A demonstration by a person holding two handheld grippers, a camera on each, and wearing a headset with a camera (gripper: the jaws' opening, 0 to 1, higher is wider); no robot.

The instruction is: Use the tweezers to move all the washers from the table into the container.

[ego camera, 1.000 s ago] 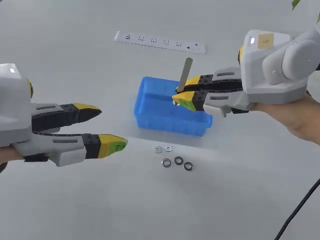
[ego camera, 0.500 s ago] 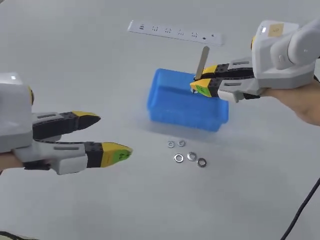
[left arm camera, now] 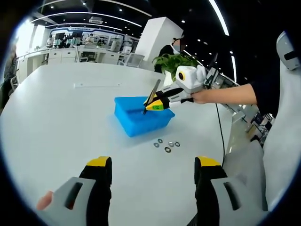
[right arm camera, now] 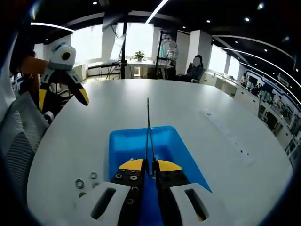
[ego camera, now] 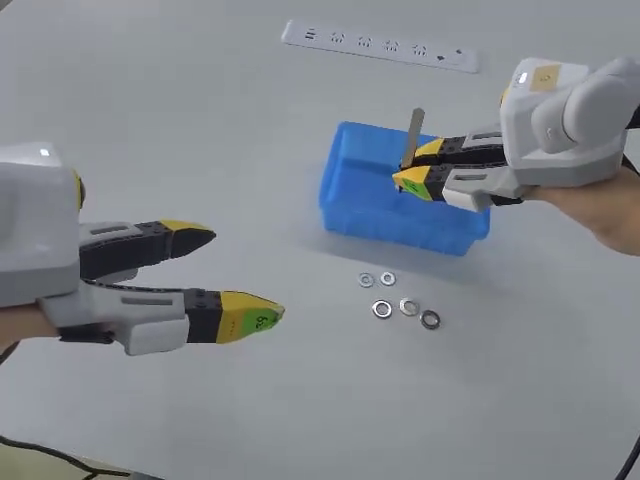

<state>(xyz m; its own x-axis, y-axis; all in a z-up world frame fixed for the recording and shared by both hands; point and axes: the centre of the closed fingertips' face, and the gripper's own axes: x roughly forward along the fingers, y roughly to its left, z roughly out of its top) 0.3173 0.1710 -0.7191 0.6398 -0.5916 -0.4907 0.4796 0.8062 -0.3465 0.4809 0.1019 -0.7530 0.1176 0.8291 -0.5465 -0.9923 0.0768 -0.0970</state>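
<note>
A blue container (ego camera: 372, 208) stands mid-table. My right gripper (ego camera: 406, 171) hovers over its right part, shut on metal tweezers (ego camera: 415, 128) whose upper end sticks up above the jaws. In the right gripper view the tweezers (right arm camera: 148, 125) run forward from the shut jaws (right arm camera: 149, 165) over the container (right arm camera: 126, 147). Several washers (ego camera: 398, 298) lie on the table just in front of the container, also seen as washers (right arm camera: 85, 181) and washers (left arm camera: 165, 144). My left gripper (ego camera: 240, 278) hangs open and holds nothing at the lower left, well away from them; its jaws (left arm camera: 153, 167) stand wide apart.
A white power strip (ego camera: 380, 45) lies at the far side of the table. A person's hand (ego camera: 600, 225) holds the right gripper. A dark cable (ego camera: 630, 460) runs off at the lower right. Bare grey table lies between the left gripper and the washers.
The head camera has shifted, so everything sits further right and up. The right gripper stays over the container with the tweezers now more upright. The left gripper stays open.
</note>
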